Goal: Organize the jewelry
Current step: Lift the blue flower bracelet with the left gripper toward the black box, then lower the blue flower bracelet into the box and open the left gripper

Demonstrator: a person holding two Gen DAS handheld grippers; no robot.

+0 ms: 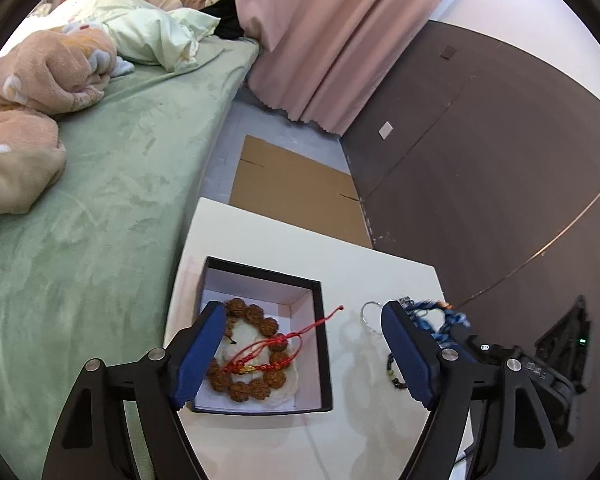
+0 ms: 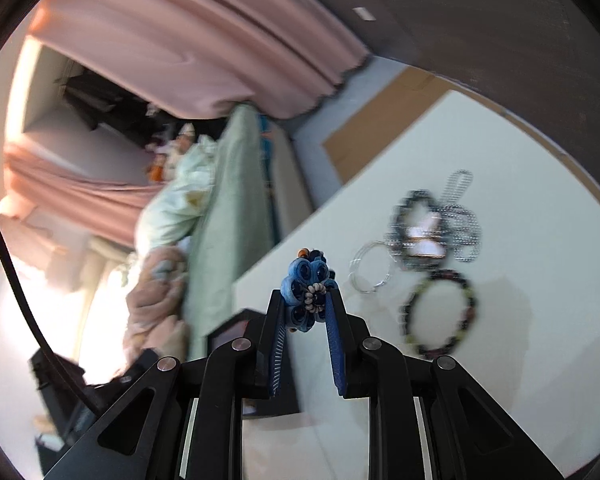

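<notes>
A black box [image 1: 323, 340] with a white lining stands on the white table [image 1: 260, 240]. Inside it lie a brown seed-bead bracelet [image 1: 256, 388] and a red cord bracelet [image 1: 276, 354]. My left gripper [image 1: 302, 318] is open, above the box, holding nothing. My right gripper [image 2: 305, 296] is shut on a blue flower bracelet [image 2: 306, 286], lifted above the table; it also shows in the left wrist view [image 1: 436, 318]. On the table lie a silver ring bangle [image 2: 370, 268], a silver chain piece [image 2: 456, 216] and a dark bead bracelet [image 2: 440, 314].
A bed with a green sheet [image 1: 100, 200] and bedding lies left of the table. Flat cardboard [image 1: 292, 192] lies on the floor beyond the table. A pink curtain [image 1: 320, 40] and a dark wall panel [image 1: 480, 160] stand behind.
</notes>
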